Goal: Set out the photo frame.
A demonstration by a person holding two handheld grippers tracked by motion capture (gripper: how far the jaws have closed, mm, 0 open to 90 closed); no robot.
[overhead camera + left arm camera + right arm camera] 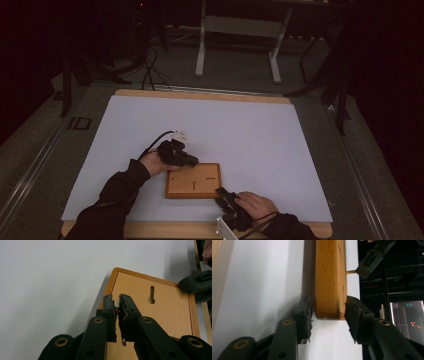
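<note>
I find the wooden board lying flat on the white sheet that covers the counter, toward the near edge and between my two hands. Its top face carries two narrow slots, one near the middle and one toward the far right side. My left gripper hangs over the board's near-left corner; its fingers are drawn together on a small pale peg, which shows as a light sliver pinched between the tips, with a touch of red just below it. In the right gripper view the same peg pokes out of the left gripper toward the board's top face. My right gripper sits at the board's near-right corner, its fingers standing apart on either side of the board's edge; one looks to be touching the underside, the other stands just clear of the top, so I judge the board is straddled, not clamped. My assessment: the peg is picked up and carried to the board, but neither slot holds anything yet. Left to do are steadying the board, lining the peg up over a slot and pressing it in.
</note>
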